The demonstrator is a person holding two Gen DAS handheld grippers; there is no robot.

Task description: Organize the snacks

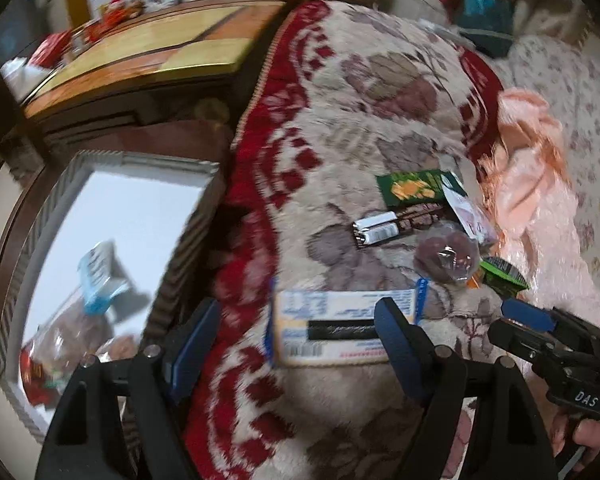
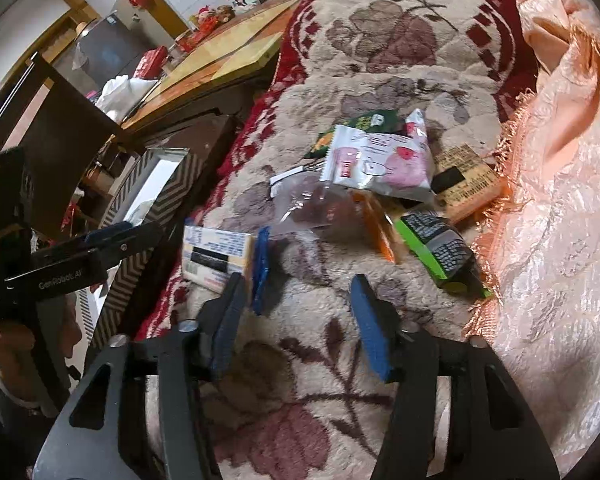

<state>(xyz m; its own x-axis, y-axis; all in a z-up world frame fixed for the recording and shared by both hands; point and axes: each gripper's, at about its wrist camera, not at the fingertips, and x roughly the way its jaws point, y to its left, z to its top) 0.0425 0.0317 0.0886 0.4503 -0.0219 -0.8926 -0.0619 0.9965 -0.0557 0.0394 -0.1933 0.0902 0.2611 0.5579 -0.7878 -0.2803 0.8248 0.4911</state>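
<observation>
tongs left (image 1: 296,344) and right (image 2: 296,320) both gape wide over blanket (image 2: 340,380), gripping nothing.

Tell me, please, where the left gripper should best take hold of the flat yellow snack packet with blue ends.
Probably across its short width near the middle, from above: the yellow packet lies flat on the blanket, clear of the pile, and the open left gripper already faces it.

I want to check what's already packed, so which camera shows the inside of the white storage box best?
The left wrist view. It looks down into the white storage box, showing a blue-and-white packet and bagged snacks inside. The right wrist view shows only its chevron-patterned wall and a sliver of interior.
</observation>
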